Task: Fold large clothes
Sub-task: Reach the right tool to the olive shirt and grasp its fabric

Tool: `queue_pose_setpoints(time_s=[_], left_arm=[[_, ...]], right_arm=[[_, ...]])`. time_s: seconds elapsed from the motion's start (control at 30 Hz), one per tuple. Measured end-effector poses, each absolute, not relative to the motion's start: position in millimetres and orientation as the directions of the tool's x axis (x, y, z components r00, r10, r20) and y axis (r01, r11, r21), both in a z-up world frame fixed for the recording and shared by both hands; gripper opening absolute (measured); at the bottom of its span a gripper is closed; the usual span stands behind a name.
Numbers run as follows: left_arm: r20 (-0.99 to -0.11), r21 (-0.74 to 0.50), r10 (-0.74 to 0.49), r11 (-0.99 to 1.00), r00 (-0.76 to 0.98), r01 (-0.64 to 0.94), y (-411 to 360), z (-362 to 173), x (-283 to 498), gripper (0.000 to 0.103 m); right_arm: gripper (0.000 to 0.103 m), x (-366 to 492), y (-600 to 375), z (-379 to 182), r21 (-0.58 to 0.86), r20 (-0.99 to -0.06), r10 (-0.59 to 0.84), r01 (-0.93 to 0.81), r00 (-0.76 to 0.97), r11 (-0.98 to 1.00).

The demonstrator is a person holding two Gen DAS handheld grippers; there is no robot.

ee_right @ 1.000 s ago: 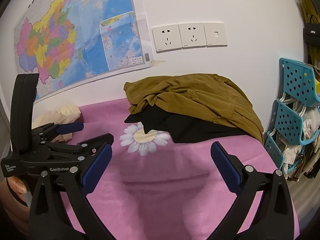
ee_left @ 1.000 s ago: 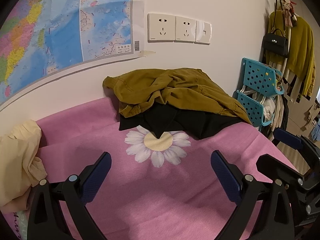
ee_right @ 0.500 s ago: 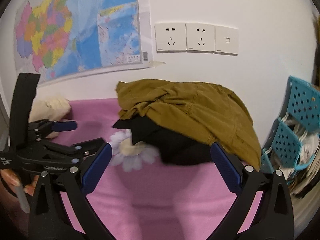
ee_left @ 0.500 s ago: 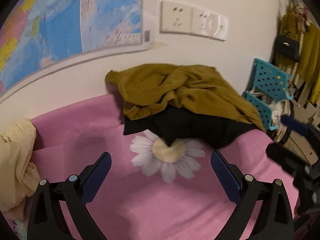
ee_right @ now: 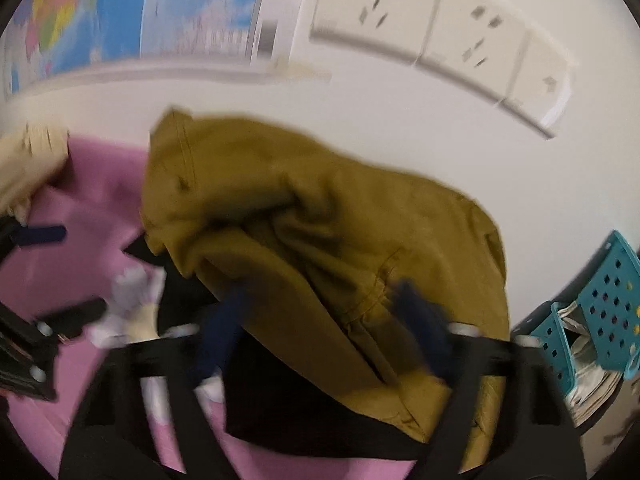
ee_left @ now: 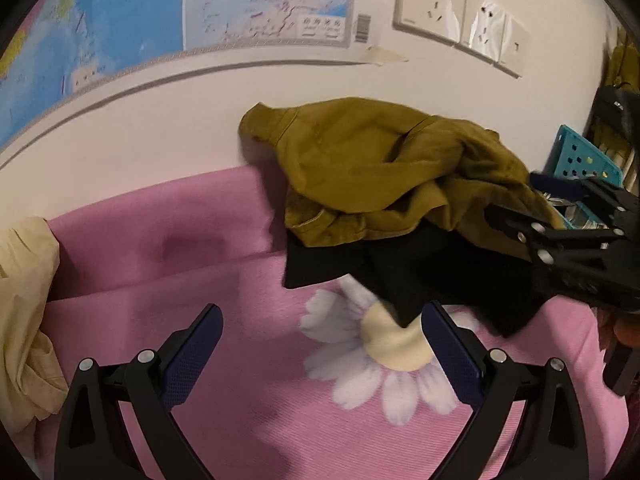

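An olive-brown garment [ee_left: 384, 168] lies crumpled on top of a black garment [ee_left: 420, 276] at the back of a pink cloth [ee_left: 200, 280] with a daisy print, against the wall. My left gripper [ee_left: 320, 344] is open and empty, low over the cloth just in front of the pile. My right gripper [ee_right: 320, 320] is open, its jaws on either side of the olive garment's [ee_right: 320, 220] lower edge; the view is blurred. The right gripper also shows in the left wrist view [ee_left: 568, 220] at the pile's right side.
A cream garment [ee_left: 24, 312] lies bunched at the left edge of the cloth. A map [ee_left: 160, 12] and wall sockets [ee_left: 448, 12] are on the wall behind. A teal perforated rack [ee_right: 600, 308] stands right of the table.
Both grippers have moved forward toward the pile. The right gripper has closed in fastest and now frames the olive garment. Its jaws look somewhat narrower than before.
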State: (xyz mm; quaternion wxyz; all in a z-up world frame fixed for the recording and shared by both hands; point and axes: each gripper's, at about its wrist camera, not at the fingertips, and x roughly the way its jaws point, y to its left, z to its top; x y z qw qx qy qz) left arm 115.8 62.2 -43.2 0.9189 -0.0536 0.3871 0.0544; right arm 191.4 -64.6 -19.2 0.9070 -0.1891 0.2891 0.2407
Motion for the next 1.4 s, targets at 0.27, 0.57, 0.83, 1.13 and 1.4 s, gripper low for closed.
queue_pose_setpoints(time_s=[0.27, 0.57, 0.83, 1.13, 1.4], left_arm=[[-0.699, -0.038, 0.097, 0.984, 0.709, -0.172, 78.5, -43.8, 114.8, 0.096], [-0.696, -0.065, 0.116, 0.973, 0.709, -0.223, 105.4, -41.6, 109.6, 0.096], [-0.699, -0.076, 0.1, 0.974, 0.708, -0.213, 107.0, -43.9, 111.5, 0.096], [-0.719, -0.074, 0.091, 0.976, 0.689, -0.206, 106.6, -52.6, 116.0, 0.096], [-0.705, -0.158, -0.01, 0.977, 0.71, -0.143, 108.2, -55.1, 124.1, 0.096]], right_arm=[[0.024, 161.2, -137.7, 12.2, -0.129, -0.54, 0.376, -0.515, 0.753, 0.847], [0.073, 114.6, -53.7, -18.6, -0.479, -0.503, 0.365, -0.604, 0.783, 0.637], [0.073, 141.3, -42.6, 24.3, -0.37, -0.453, 0.438, -0.611, 0.776, 0.7], [0.024, 198.6, 8.9, 14.4, -0.524, -0.564, 0.314, -0.625, 0.764, 0.579], [0.004, 201.3, -95.6, 141.2, -0.245, -0.416, 0.425, -0.55, 0.804, 0.799]])
